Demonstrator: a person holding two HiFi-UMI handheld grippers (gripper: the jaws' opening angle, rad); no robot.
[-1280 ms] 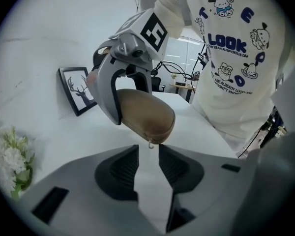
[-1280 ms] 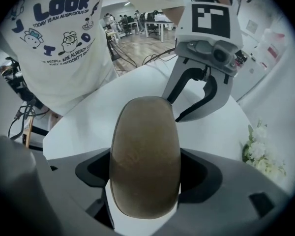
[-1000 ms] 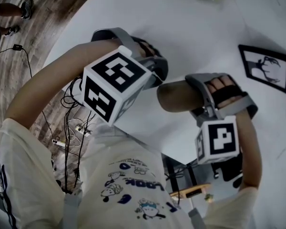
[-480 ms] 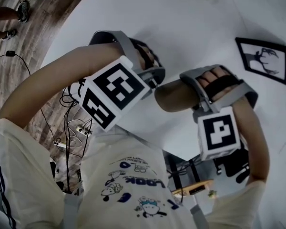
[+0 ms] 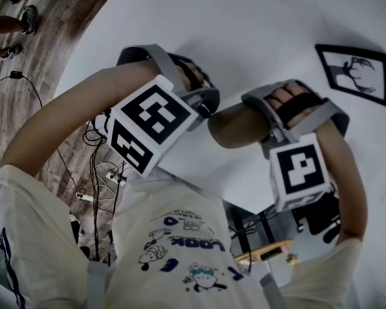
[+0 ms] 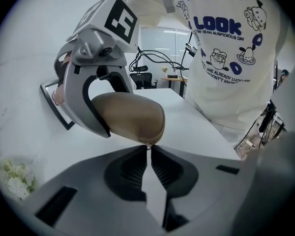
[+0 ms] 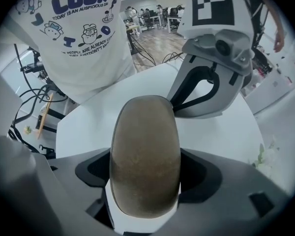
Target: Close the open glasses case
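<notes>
A brown oval glasses case [image 5: 235,126] hangs above the white table [image 5: 257,37], held between both grippers. My right gripper [image 7: 145,167] points steeply down and is shut on the case [image 7: 145,127], one jaw on each long side. My left gripper [image 6: 148,149] comes in from the other end. Its jaws are almost together, pinching a small metal tab [image 6: 147,146] at the rim of the case [image 6: 128,114]. In the head view the marker cubes and hands hide both pairs of jaws. I cannot tell whether the case's lid is fully down.
A framed deer picture [image 5: 355,76] lies at the table's right. White flowers [image 6: 12,178] stand at its far edge. Cables [image 5: 96,166] trail on the wooden floor at the left, and a person's feet [image 5: 22,21] show at the top left.
Both grippers and the case have drifted slightly up in the head view, and the right marker cube has rolled a little. Both grips look the same.
</notes>
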